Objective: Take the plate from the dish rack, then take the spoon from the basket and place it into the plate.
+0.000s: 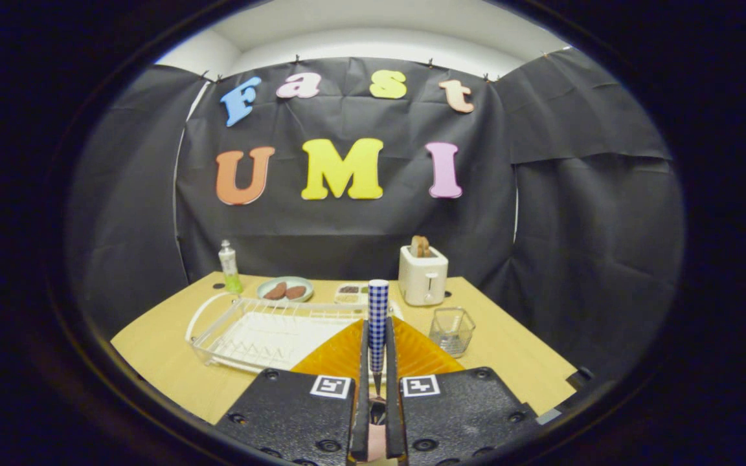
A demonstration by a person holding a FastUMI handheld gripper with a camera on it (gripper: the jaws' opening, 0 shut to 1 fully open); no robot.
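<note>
My gripper (377, 327) is shut on the spoon (378, 317), whose blue-and-white checked handle sticks out beyond the fingertips; its other end is hidden between the fingers (363, 362). Directly under the fingers an orange ribbed plate (337, 356) lies flat on the wooden table (159, 362). The white wire dish rack (250, 333) stands just behind and left of the plate, with no dish in it. The clear mesh basket (452, 330) stands to the right of the fingers and looks empty.
A white toaster (422, 275) with bread in its slot stands behind the basket. At the back are a pale green plate (285, 288) with brown pieces, a small bottle (229, 265) and a small divided box (351, 294). Black cloth walls close in the table.
</note>
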